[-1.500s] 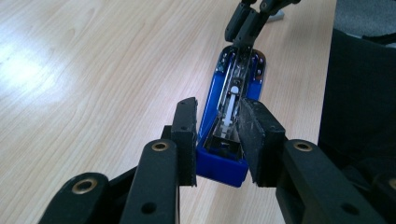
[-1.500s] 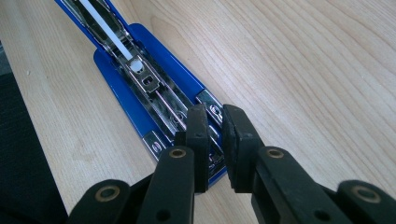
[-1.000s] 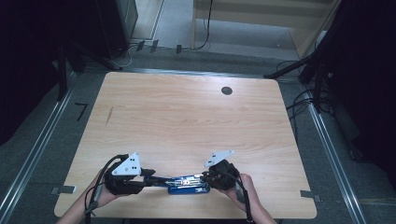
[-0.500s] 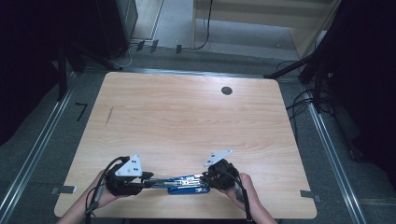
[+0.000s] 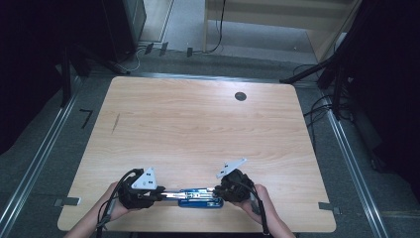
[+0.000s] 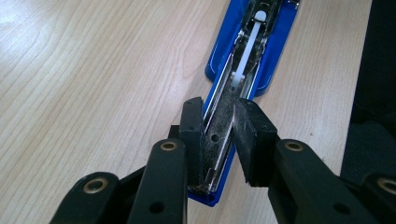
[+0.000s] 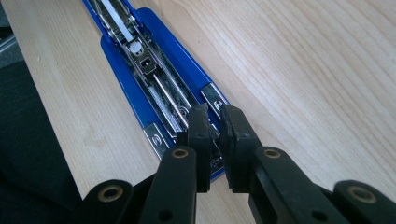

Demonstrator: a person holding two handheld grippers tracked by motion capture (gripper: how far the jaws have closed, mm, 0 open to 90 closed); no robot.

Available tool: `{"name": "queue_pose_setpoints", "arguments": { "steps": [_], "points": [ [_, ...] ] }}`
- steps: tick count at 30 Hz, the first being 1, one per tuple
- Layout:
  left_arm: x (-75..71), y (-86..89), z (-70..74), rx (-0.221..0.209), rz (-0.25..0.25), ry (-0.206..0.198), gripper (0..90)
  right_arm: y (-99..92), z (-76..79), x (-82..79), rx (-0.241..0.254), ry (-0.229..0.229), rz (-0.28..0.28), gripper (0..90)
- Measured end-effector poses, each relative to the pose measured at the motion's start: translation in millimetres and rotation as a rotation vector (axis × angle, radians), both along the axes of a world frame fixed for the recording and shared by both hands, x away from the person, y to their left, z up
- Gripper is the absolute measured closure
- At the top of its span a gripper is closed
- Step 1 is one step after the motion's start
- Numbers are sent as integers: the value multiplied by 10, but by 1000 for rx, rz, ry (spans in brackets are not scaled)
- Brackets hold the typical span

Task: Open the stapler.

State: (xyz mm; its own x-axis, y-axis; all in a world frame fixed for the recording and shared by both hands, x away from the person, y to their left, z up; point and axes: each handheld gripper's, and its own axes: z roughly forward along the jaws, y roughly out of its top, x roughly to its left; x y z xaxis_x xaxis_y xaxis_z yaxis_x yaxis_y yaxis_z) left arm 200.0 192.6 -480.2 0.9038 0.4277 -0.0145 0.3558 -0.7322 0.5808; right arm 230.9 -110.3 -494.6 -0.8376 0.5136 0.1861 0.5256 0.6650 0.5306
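**Both hand-held grippers clamped on the opened blue stapler**

You have 2 grips on 1 blue stapler (image 5: 200,197), which lies opened out flat along the near edge of the surface (image 5: 198,129), stretched between your hands. Your left hand-held gripper (image 6: 218,135) has just closed its jaws onto the metal staple channel (image 6: 219,116); both pads press against its sides, and the blue base reaches ahead of the fingertips. Your right hand-held gripper (image 7: 214,135) is pinched narrow on the metal part at the stapler's other end, with the magazine (image 7: 154,79) and its white pusher running away in front of the jaws.
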Motion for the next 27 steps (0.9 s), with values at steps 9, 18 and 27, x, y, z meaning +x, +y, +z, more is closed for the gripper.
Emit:
{"name": "queue_pose_setpoints", "arguments": {
  "steps": [9,18,27],
  "points": [
    [22,20,-26,-13,-14,0,741,-2,6,-29,-1,6,-7,848],
    [29,30,-27,-19,-25,-3,744,-43,28,-37,35,-22,-16,788],
    [24,25,-26,-24,-12,-2,741,-78,89,-26,-1,-54,-54,490]
  ]
}}
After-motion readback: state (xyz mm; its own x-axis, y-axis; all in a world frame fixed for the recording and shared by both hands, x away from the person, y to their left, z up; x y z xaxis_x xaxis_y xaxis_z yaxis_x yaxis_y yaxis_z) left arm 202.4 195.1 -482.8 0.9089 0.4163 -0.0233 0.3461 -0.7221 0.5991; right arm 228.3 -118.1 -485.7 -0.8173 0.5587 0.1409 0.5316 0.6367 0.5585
